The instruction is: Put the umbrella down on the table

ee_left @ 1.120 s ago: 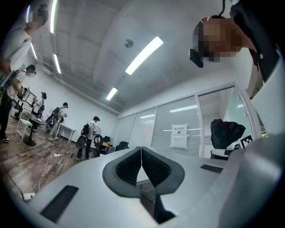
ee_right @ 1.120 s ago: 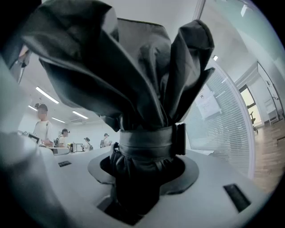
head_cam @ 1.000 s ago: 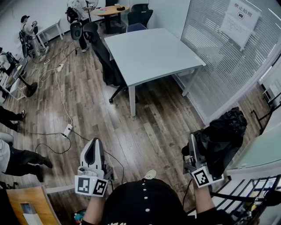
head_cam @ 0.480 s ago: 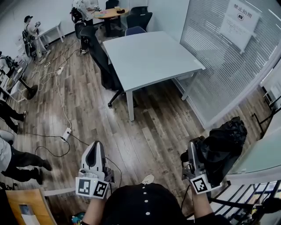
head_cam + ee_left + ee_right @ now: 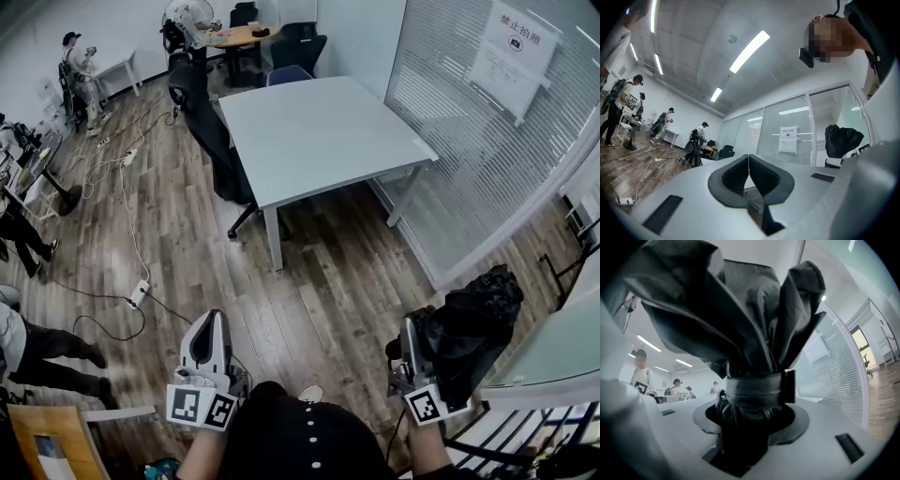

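Observation:
A folded black umbrella (image 5: 469,323) sticks out of my right gripper (image 5: 410,345), low at the right of the head view. In the right gripper view its bunched canopy (image 5: 740,319) and wrap strap (image 5: 754,391) fill the frame, and my right gripper (image 5: 751,417) is shut on the bundle just under the strap. My left gripper (image 5: 208,339) hangs at the lower left, shut with nothing in it; in the left gripper view its pads (image 5: 740,174) meet edge to edge. The light grey table (image 5: 319,127) stands ahead, well beyond both grippers, its top bare.
A black office chair (image 5: 220,141) is tucked at the table's left side. Cables and a power strip (image 5: 138,293) trail over the wood floor. A glass partition with blinds (image 5: 487,150) runs along the right. People (image 5: 23,342) stand at the left, and a black rack (image 5: 553,441) is at the lower right.
The table has come a little nearer in the head view as both grippers moved forward together. The umbrella stays in the right gripper; the left stays shut.

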`<action>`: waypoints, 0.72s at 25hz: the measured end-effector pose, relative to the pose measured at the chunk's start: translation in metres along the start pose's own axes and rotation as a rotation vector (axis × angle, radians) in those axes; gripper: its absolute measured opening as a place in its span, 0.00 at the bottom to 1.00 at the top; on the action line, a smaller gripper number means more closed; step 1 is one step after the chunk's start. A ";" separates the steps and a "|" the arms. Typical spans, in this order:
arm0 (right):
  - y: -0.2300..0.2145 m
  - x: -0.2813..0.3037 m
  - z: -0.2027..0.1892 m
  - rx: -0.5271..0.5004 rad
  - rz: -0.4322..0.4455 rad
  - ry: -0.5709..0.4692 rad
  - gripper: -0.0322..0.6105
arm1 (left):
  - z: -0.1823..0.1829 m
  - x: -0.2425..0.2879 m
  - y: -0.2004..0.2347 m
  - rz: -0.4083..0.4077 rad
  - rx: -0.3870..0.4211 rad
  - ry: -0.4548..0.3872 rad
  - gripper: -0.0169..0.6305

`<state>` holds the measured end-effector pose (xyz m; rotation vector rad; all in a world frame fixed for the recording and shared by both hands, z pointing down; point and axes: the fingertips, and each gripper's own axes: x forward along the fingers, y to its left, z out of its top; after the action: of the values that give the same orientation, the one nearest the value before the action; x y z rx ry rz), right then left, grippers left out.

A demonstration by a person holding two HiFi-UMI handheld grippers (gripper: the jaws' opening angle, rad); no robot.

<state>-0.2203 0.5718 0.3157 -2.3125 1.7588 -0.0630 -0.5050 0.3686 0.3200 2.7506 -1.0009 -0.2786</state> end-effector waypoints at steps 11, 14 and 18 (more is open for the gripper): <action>-0.005 0.012 -0.016 0.026 0.016 0.033 0.42 | -0.011 0.015 0.000 0.000 0.004 0.031 0.05; -0.009 0.019 -0.016 0.014 0.015 0.036 0.42 | -0.013 0.025 0.000 -0.008 0.002 0.029 0.05; -0.010 0.031 -0.014 -0.001 0.011 0.039 0.42 | -0.012 0.036 0.008 -0.004 -0.002 0.028 0.05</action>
<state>-0.2043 0.5424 0.3277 -2.3167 1.7906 -0.1062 -0.4803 0.3405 0.3296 2.7473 -0.9879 -0.2407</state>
